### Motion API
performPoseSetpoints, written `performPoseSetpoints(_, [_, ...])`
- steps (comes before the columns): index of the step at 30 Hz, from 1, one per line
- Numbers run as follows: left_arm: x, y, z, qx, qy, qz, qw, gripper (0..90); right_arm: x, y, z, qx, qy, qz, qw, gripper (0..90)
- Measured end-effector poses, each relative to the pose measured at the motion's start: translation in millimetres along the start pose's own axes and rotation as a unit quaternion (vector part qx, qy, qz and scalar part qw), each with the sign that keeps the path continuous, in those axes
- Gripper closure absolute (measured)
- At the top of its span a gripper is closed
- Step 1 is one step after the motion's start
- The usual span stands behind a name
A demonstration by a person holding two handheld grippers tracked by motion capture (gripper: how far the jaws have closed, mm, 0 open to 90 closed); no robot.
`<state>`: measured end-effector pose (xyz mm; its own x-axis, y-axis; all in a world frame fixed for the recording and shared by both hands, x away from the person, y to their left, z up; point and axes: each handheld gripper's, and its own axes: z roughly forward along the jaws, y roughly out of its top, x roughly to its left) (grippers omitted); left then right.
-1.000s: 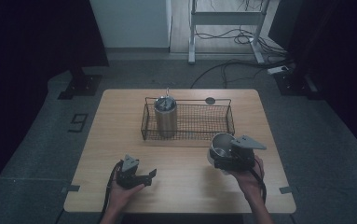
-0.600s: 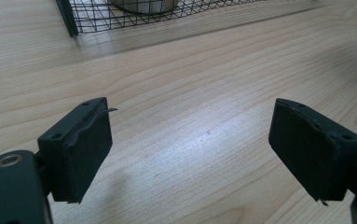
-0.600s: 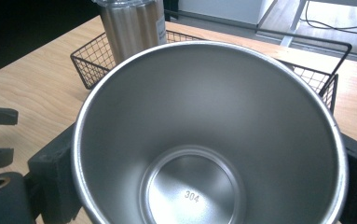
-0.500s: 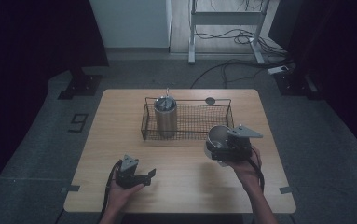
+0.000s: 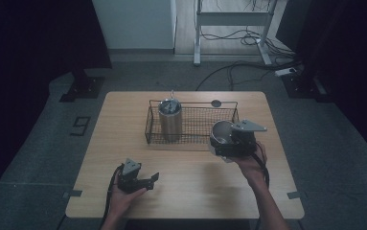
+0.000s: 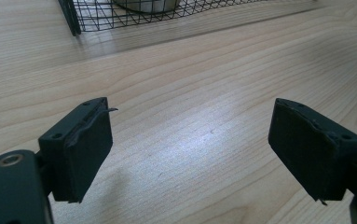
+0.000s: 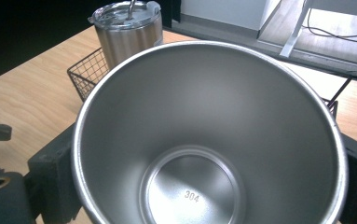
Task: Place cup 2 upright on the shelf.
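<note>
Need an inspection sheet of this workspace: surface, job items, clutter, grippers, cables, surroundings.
Surface: wooden table, bare wood in front of the basket.
Job's things: steel cup, without a lid and with nothing inside, held beside the front right end of the wire basket; lidded tumbler stands upright in the basket's left end.
Clutter: small dark disc on the table behind the basket.
Grippers: right gripper has its fingers clamped on the cup; left gripper is open with nothing between its fingers, low over the table.
Cables: one trails from each gripper; loose floor cables behind the table.
Surroundings: dark room, white cabinet, metal frame.
</note>
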<state>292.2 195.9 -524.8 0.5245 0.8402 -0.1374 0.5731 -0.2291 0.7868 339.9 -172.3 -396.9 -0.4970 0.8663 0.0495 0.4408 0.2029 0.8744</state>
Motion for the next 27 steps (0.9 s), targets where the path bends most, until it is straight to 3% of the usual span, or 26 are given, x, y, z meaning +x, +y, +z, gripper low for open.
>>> performPoseSetpoints(27, [-1.4,-0.7,-0.1,0.002,-0.003,0.005,1.0,14.2,-20.5,21.9,14.1,0.004,-0.017,0.002,0.9998,6.5])
